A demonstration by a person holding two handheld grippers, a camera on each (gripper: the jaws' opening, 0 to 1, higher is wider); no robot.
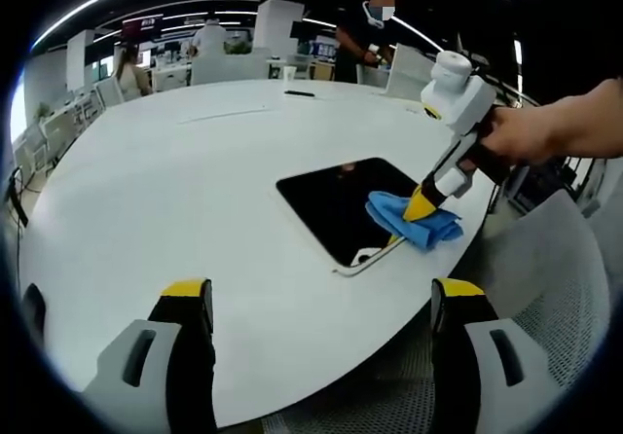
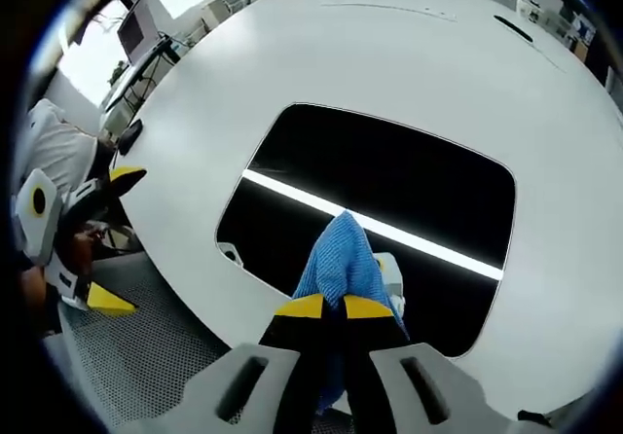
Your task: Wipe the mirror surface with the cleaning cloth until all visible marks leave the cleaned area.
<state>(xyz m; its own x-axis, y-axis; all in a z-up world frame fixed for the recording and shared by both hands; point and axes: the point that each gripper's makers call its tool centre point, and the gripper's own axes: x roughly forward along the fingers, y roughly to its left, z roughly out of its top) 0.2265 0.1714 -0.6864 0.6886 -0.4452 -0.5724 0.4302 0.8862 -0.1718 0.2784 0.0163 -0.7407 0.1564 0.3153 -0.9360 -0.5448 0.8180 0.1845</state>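
Observation:
A dark rectangular mirror (image 1: 336,205) (image 2: 389,191) lies flat on the white table (image 1: 175,181) (image 2: 389,45) near its edge. A blue cleaning cloth (image 1: 414,222) (image 2: 341,259) rests on the mirror's near corner. My right gripper (image 1: 421,205) (image 2: 334,307) is shut on the cloth and presses it to the glass; a hand holds it in the left gripper view. My left gripper (image 1: 321,293) is open over the table edge, nothing between its jaws, well short of the mirror. It also appears at the left of the right gripper view as a gripper (image 2: 97,230) beside the table.
A mesh chair (image 1: 545,288) stands by the table edge near the mirror. A small dark object (image 1: 299,93) lies at the table's far side. People and desks (image 1: 224,59) sit beyond the table. A bright ceiling light reflects as a stripe (image 2: 409,235) in the mirror.

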